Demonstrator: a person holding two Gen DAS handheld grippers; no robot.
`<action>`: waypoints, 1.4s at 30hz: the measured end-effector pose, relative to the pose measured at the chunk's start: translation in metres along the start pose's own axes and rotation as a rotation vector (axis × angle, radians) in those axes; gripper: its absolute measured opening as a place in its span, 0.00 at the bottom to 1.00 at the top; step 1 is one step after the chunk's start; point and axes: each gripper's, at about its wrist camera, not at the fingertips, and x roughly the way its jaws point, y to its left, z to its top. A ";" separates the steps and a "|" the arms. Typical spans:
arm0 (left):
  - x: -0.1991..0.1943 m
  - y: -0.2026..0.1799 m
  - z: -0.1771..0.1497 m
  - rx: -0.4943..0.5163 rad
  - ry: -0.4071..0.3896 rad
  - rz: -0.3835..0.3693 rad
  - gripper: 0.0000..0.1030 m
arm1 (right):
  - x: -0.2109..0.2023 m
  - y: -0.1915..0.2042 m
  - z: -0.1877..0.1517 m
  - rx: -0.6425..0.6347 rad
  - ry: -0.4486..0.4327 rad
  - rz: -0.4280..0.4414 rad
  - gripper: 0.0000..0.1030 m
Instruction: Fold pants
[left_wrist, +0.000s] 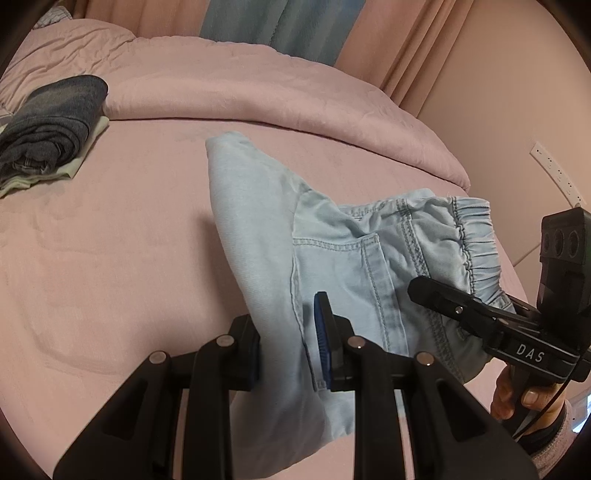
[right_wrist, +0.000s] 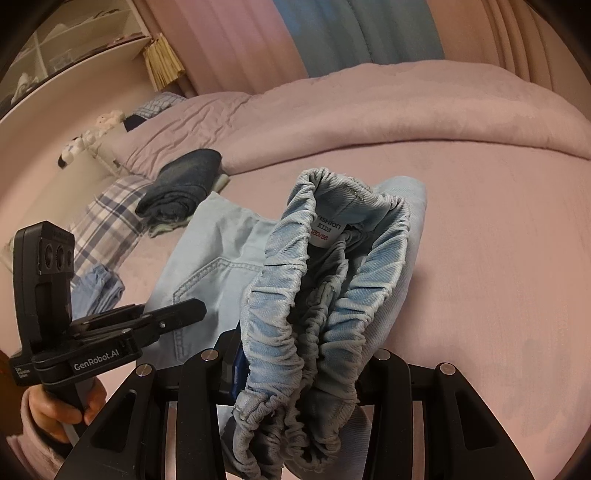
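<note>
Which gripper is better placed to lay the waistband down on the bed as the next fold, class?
Probably the right gripper: it is clamped on the elastic waistband of the light blue pants. The left gripper pinches the leg fabric further along, so it suits anchoring.

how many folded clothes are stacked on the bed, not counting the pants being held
2 visible: dark denim piece on top, pale green piece beneath it, at the bed's far left. More may be hidden underneath.

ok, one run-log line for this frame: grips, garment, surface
left gripper: shut on light blue pants, leg fabric | right gripper: shut on elastic waistband | pants partly lifted off pink bed | folded dark garment behind
</note>
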 end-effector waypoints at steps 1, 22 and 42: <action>0.001 0.000 0.002 0.000 -0.001 0.002 0.22 | 0.002 0.000 0.002 0.000 -0.002 0.000 0.42; 0.033 0.015 0.036 0.017 0.023 0.047 0.22 | 0.030 -0.010 0.023 0.010 0.004 0.008 0.42; 0.064 0.029 0.038 0.011 0.097 0.082 0.22 | 0.064 -0.021 0.032 0.042 0.076 0.018 0.42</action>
